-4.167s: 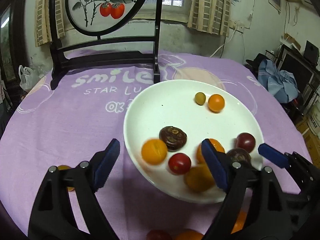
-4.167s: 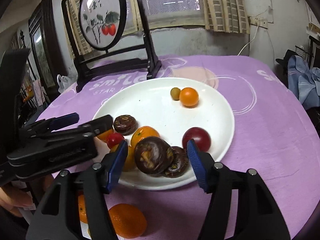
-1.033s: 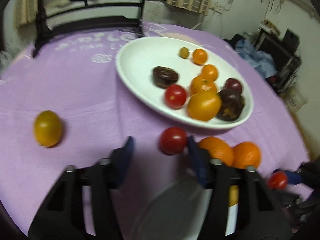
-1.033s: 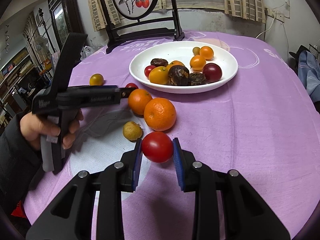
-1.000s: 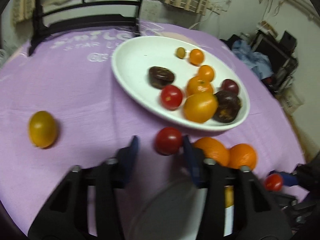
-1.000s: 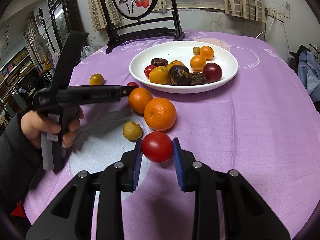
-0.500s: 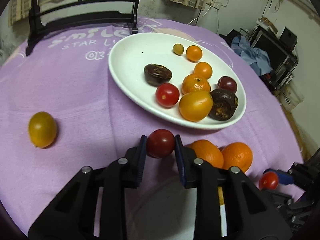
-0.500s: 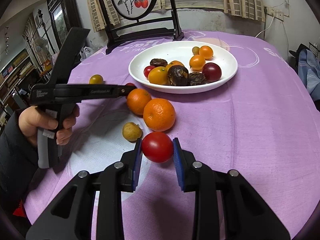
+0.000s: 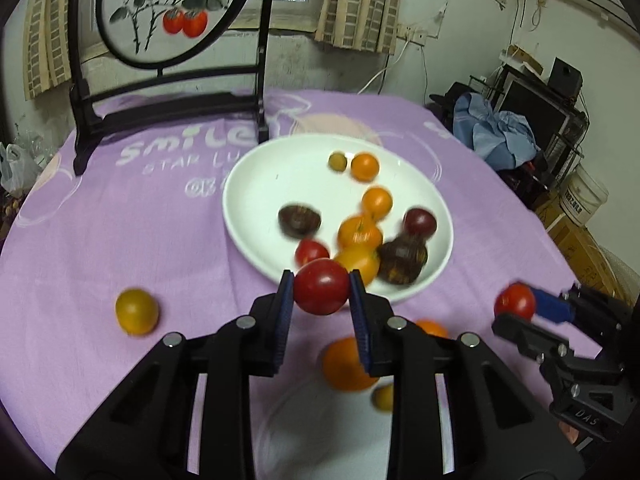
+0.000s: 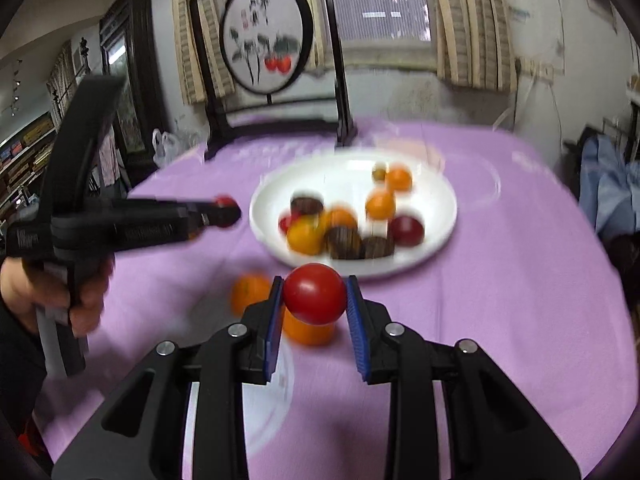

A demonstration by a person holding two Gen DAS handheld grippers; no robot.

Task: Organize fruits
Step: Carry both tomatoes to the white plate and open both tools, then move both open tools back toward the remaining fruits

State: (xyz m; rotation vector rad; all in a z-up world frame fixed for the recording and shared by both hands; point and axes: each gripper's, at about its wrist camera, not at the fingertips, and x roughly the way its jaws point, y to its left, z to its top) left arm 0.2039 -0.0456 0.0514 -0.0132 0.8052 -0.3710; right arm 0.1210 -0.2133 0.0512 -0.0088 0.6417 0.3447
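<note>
Each gripper, left [image 9: 321, 294] and right [image 10: 313, 301], clamps a smooth, likely squashable red tomato [image 9: 321, 286] across its middle.

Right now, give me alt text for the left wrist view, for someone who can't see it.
The left hand-held gripper is shut on a red tomato in front of a white plate of mixed fruit on a purple tablecloth. A yellow tomato lies at left; the right hand-held gripper holds another red tomato at right.
</note>
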